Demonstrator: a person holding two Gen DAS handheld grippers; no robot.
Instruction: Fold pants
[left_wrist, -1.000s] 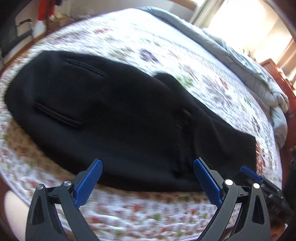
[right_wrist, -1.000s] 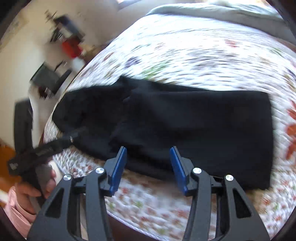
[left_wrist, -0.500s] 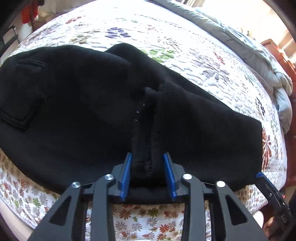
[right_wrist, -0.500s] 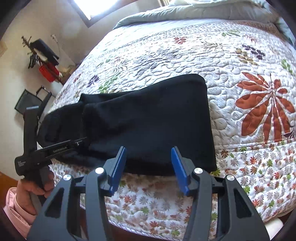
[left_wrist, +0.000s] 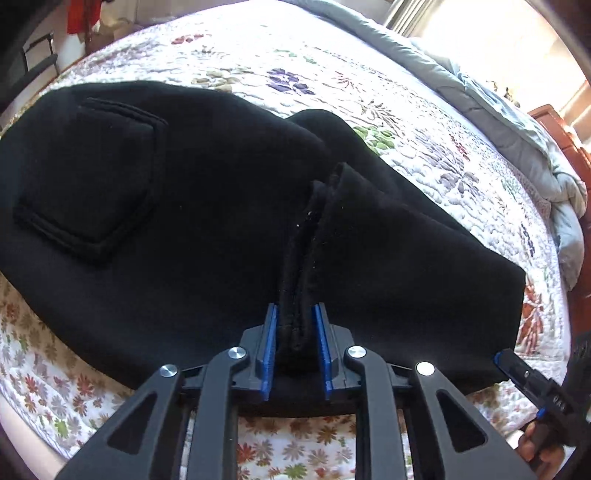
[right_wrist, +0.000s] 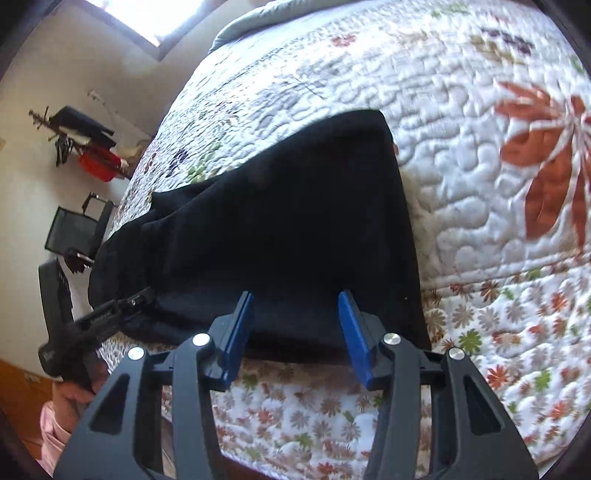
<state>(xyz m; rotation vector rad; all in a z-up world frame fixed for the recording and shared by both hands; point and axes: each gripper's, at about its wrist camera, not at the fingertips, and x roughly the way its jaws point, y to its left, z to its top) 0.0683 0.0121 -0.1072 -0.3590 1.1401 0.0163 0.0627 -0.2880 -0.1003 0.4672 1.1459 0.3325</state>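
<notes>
Black pants lie flat across a floral quilt, folded lengthwise, with a back pocket at the left. My left gripper is shut on a pinched ridge of the pants' near edge at mid-length. In the right wrist view the pants end at the cuff on the right. My right gripper is open, its blue fingers straddling the near edge of the leg close to the cuff. The left gripper also shows there at the left.
The quilted bed spreads beyond the pants, its near edge dropping off just below the grippers. A grey duvet is bunched at the far right. A black chair and red items stand by the wall.
My left gripper closed on the pants' near edge and has bunched up a ridge of fabric. My right gripper moved right and closer, toward the cuff end, staying open.
</notes>
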